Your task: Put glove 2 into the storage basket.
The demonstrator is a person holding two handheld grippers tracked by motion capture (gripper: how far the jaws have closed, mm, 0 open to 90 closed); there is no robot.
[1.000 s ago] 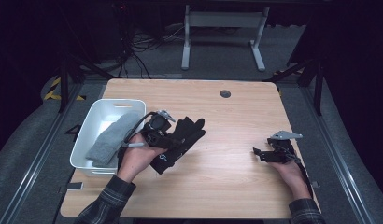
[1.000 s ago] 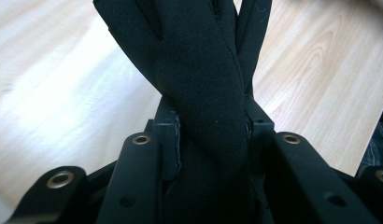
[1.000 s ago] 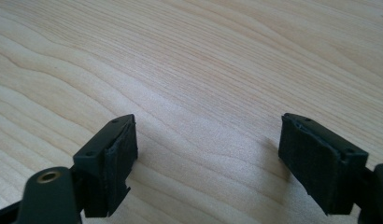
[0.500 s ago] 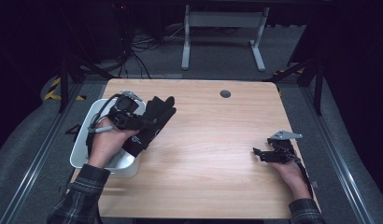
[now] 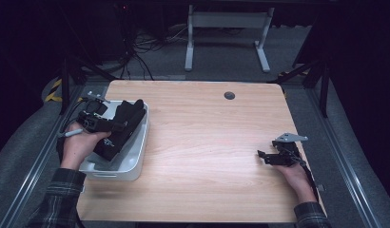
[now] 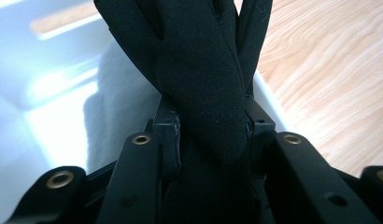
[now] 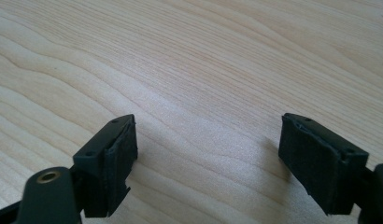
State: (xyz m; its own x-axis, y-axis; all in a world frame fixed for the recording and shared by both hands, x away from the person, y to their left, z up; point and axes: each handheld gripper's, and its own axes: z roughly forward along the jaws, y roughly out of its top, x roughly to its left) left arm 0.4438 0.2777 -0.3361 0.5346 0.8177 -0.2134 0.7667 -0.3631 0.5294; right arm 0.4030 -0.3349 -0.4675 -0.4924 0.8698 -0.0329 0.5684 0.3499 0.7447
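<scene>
1. The table (image 5: 207,156) is seen whole in the high view; its pale wood runs under both grippers, and its near edge is partly covered by two plaid sleeves.
2. The bin (image 5: 136,156), a white tub, is set at the table's left edge. Most of its inside is covered by the glove and the left hand, so what lies at its bottom cannot be made out from above.
3. A pale cloth (image 6: 117,107) is seen inside the bin in the left gripper view, mostly hidden behind the glove; what it is cannot be told.
4. The glove (image 5: 119,130), black, is held over the bin, its fingers reaching to the bin's far right rim. In the left gripper view it is cut off at the top and bottom edges.
5. The left gripper (image 5: 95,121) is clamped on the glove: in its own view the cloth is pinched between both pads, and the jaw tips are buried in the fabric.
6. The right gripper (image 5: 271,156) is rested low on the table at the right, well apart from the bin. Its jaws are spread wide, with bare wood between them.
7. The round hole (image 5: 229,95) near the table's far edge is small and dark; nothing in it can be made out.
</scene>
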